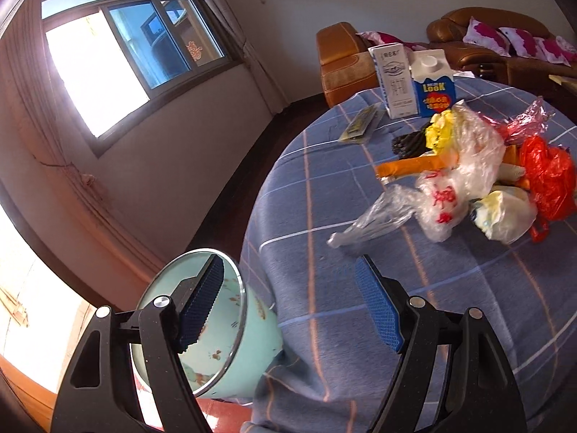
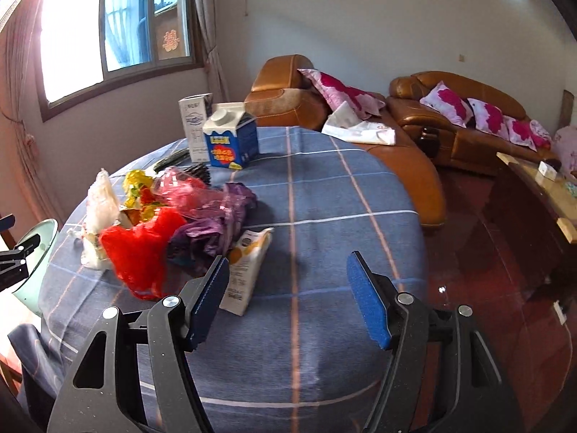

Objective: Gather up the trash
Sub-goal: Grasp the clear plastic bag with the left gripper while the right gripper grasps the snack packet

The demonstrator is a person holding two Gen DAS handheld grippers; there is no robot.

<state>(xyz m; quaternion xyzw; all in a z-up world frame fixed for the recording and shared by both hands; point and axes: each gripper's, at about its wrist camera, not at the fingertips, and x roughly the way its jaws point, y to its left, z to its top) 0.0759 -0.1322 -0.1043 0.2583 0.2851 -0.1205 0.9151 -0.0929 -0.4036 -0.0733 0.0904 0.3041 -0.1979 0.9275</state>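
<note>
- Tablecloth (image 2: 324,195): matt checked cloth.
- Red bag (image 2: 144,249): thin crinkled plastic.
- Blue carton (image 2: 230,140): smooth printed paperboard.
- Bin (image 1: 230,339): glossy, metal-rimmed.
- Sofa (image 2: 450,122): shiny leather.

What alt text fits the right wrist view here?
The right tool, open and empty, hangs over a blue plaid tablecloth near a pile of crumpled plastic bags and a flattened carton. Two upright cartons stand behind.

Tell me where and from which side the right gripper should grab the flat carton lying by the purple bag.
Grip the flat carton across its near bottom end, coming from the right gripper side. That end juts clear toward the gripper, while the far end lies beside the purple bag. It lies flat, so pinch its long edges.
</note>
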